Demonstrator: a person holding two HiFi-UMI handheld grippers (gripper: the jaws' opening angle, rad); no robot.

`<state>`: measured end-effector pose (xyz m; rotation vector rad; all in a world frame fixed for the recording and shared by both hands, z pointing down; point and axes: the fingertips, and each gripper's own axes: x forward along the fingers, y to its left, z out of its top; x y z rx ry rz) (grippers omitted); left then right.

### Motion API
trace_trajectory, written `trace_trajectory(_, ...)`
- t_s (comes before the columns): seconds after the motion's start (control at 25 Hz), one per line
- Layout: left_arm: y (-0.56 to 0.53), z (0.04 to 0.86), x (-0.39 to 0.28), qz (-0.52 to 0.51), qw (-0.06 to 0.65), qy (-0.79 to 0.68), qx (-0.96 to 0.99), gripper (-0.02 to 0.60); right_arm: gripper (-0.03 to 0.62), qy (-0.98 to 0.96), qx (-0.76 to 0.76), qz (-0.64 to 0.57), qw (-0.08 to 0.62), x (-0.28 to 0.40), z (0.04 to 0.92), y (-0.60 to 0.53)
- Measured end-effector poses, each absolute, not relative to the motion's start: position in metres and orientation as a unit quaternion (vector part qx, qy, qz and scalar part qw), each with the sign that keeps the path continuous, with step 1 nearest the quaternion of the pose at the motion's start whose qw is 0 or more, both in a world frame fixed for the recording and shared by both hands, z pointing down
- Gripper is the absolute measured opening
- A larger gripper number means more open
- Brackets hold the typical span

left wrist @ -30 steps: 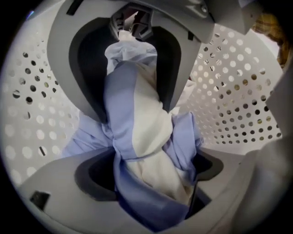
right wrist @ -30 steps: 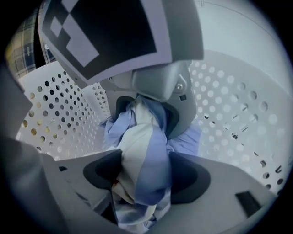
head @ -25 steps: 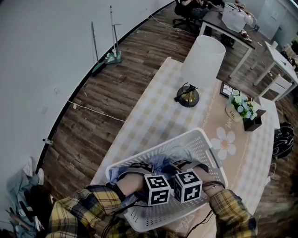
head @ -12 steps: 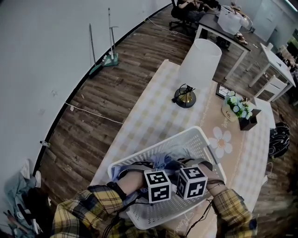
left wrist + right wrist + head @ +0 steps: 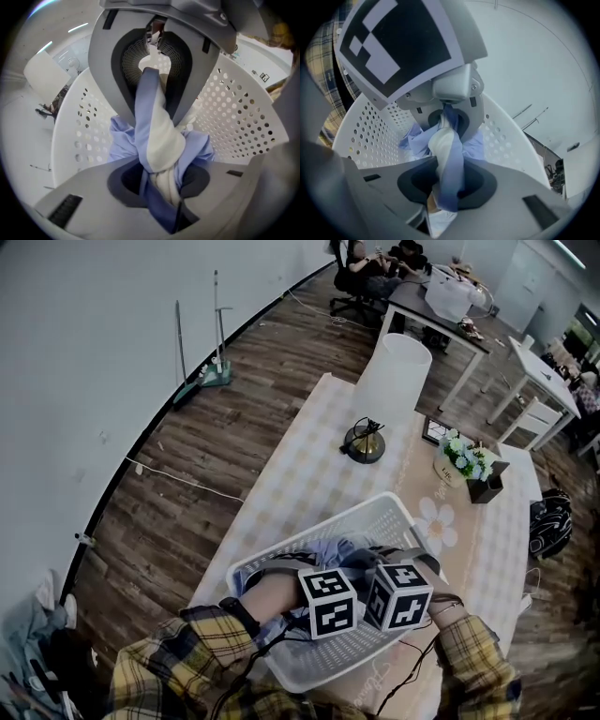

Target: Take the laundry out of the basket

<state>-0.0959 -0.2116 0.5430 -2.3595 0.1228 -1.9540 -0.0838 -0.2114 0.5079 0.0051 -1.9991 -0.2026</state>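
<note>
Wood-plank flooring (image 5: 206, 456) runs round a long desk (image 5: 309, 456) under a checked cloth. A white-shaded lamp (image 5: 394, 371) and a small pot of flowers (image 5: 464, 457) stand well beyond both hand-held grippers. The white perforated laundry basket (image 5: 375, 512) sits at the near end of the desk, directly under them.

Both sets of jaws have just been closing, and they have closed on cloth. The left hand-held gripper (image 5: 161, 187) now pinches a twisted rope of the blue-and-white garment (image 5: 159, 136) between nearly shut jaws. The right hand-held gripper (image 5: 445, 183) clamps the same garment in the same way. The two face each other closely, and a short stretch of fabric is drawn between them.

In the head view the marker cubes sit larger and higher in the picture than a second ago, so both hands have begun to lift. The gripper views agree: the fabric hangs taut below the jaws. Its loose bulk is still bunched low between the basket's walls, beneath and just beyond the jaws.

I judge that grasping is finished and the lift out has begun. The garment has not cleared the rim. The lift needs to go on upward, then away to one side. A trailing fold could catch on the wall and tug the light basket along.
</note>
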Motion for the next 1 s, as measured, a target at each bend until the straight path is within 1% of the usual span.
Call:
trace_trajectory(0.44, -0.215, 0.458, -0.089, -0.572, 0.101, 0.076, -0.81, 0.167, 0.126, -0.835, 0.134, -0.108, 0.523, -0.083, 0.421, -0.211)
trace_trajectory(0.72, -0.199, 0.393, -0.084, -0.52, 0.138, 0.093, -0.838, 0.166, 0.124, -0.832, 0.253, -0.119, 0.478, -0.077, 0.356, -0.191)
trace_trajectory(0.84, -0.187, 0.371, -0.074, -0.507, 0.154, 0.098, -0.843, 0.166, 0.124, -0.829, 0.292, -0.13, 0.459, -0.067, 0.334, -0.177)
trace_trajectory(1.0, -0.168, 0.348, -0.043, -0.486, 0.169, 0.106, -0.851, 0.166, 0.124, -0.82, 0.33, -0.149, 0.444, -0.038, 0.309, -0.157)
